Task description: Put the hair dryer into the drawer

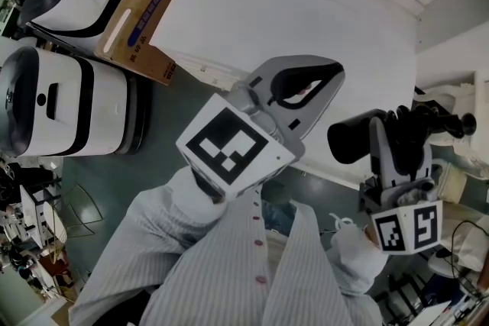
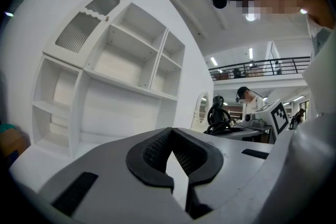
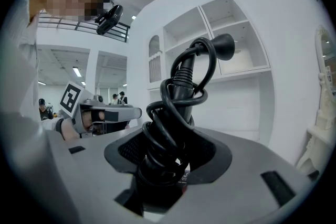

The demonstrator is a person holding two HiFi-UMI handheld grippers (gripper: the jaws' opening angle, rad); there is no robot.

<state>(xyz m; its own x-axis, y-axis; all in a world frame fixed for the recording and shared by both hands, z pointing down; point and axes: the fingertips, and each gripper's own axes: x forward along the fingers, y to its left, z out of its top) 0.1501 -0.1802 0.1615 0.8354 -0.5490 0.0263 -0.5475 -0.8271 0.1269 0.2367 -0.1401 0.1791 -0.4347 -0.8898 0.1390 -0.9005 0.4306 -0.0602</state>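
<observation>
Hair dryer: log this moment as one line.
right gripper: shut on hair dryer handle, cord wrapped round it | left gripper: shut, empty | stage: hair dryer held up, not yet in a drawer

You're in a big open lab hall, not a home: strip lights (image 2: 251, 53) hang from a high ceiling, a railed balcony (image 2: 273, 64) runs overhead, and another person (image 2: 245, 98) works at a bench (image 2: 252, 132). The white shelf unit (image 2: 121, 71) stands like a room set, with white appliances (image 1: 61, 103), a cardboard box (image 1: 145, 19) and cluttered tables (image 1: 34, 221) nearby.
</observation>
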